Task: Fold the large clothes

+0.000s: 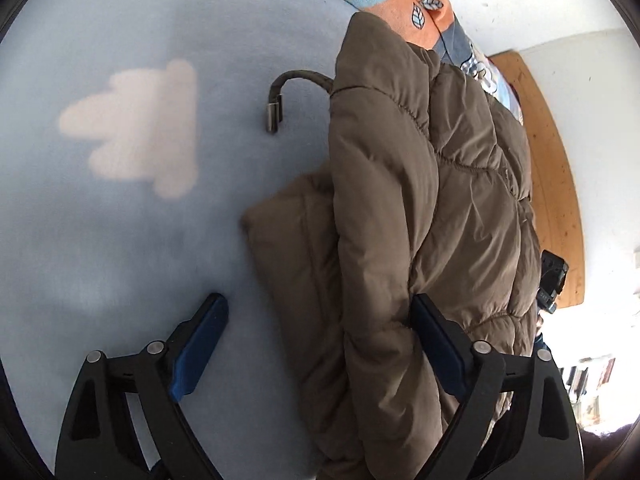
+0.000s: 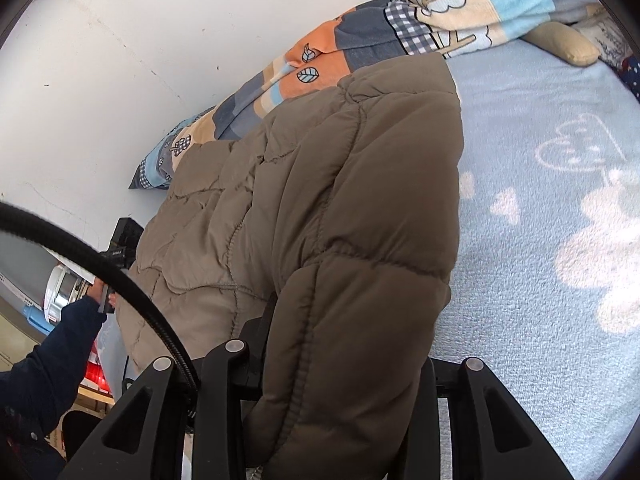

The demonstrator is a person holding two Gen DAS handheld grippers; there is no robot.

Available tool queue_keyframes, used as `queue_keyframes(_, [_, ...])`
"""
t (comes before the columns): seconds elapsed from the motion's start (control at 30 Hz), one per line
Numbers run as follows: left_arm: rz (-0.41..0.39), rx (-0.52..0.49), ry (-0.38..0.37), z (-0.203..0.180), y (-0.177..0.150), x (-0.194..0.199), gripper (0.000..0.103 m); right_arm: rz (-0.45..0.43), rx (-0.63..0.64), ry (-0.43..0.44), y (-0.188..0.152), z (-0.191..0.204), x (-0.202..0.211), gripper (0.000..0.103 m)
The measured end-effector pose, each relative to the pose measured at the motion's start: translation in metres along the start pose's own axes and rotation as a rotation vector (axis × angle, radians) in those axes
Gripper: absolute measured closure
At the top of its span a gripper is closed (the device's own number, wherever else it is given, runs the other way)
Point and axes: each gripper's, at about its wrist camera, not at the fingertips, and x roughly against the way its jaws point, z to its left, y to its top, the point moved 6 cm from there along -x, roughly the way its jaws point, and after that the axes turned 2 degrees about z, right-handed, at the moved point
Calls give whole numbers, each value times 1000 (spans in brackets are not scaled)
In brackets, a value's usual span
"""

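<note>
The brown quilted jacket (image 1: 432, 200) lies on the bed (image 1: 120, 240), already doubled lengthwise into a thick, narrow bundle: in the left wrist view 1 padded layer sits on top of another, and a lower flap pokes out toward 9 o'clock from under it. I judge the task well past its middle; what looks left is setting down the last folded portion and perhaps 1 more cross fold to make the bundle compact. The fabric is puffy, with stitched channels, soft creases and a matte sheen. A drawcord (image 1: 288, 84) with a metal tip curls out at 10 o'clock from the jacket's far end onto the pale blue blanket. The left hand-held gripper (image 1: 316, 340) stands wide apart, 1 blue pad on bare blanket, the other against the jacket's edge, gripping nothing. The right hand-held gripper (image 2: 344, 380) has a thick fold of jacket draped between its arms; its pads are hidden, so whether it pinches the cloth I cannot tell. A patterned quilt (image 2: 360, 36) lies at 12 o'clock, along the wall.
</note>
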Motion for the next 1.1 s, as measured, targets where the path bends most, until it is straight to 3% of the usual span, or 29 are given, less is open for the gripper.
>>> queue_keyframes(0.07, [4,-40,10,-7,4,-6,19,4,-8,7,-1,-3,-3,65])
queue_keyframes(0.1, [7,-57,0,-12,8,-7,34,3,-12,9,-1,-4,-3,64])
queue_keyframes(0.2, [6,-119,-61,-29,14,-11,53,2,-21,18,-2,-8,-4,64])
queue_keyframes(0.37, [-36,-151,-77,-41,9,-10,64,7,-24,20,-4,-15,-6,64])
queue_keyframes(0.63, [-169,-124,94,-62,-14,10,78,-11,-16,22,-7,-12,-6,64])
queue_keyframes(0.83, [-260,-79,93,-70,-34,36,83,-27,1,17,-9,-4,3,67])
queue_keyframes(1.1, [-280,-90,83,-92,-70,60,83,-53,35,21,-9,12,23,68])
